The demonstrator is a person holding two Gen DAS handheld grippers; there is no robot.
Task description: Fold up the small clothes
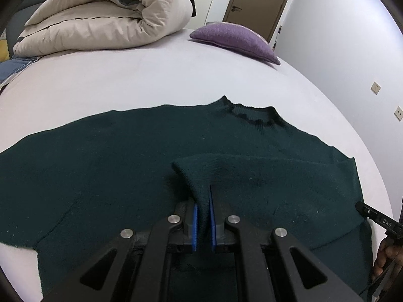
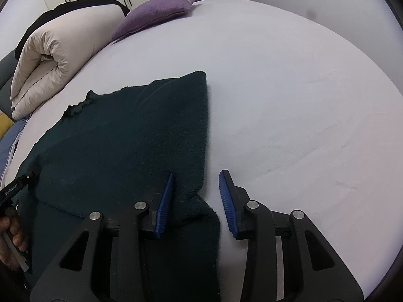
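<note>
While pinched — sweater cuff (image 1: 199,176) between left hand-held gripper (image 1: 202,220) pads.

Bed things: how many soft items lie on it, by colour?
Dark green: 1, the sweater, its sleeve pinched in the left gripper
Purple: 1, the pillow
Beige: 1, the folded duvet
Black: 1, cloth behind the duvet
Total: 4
</note>
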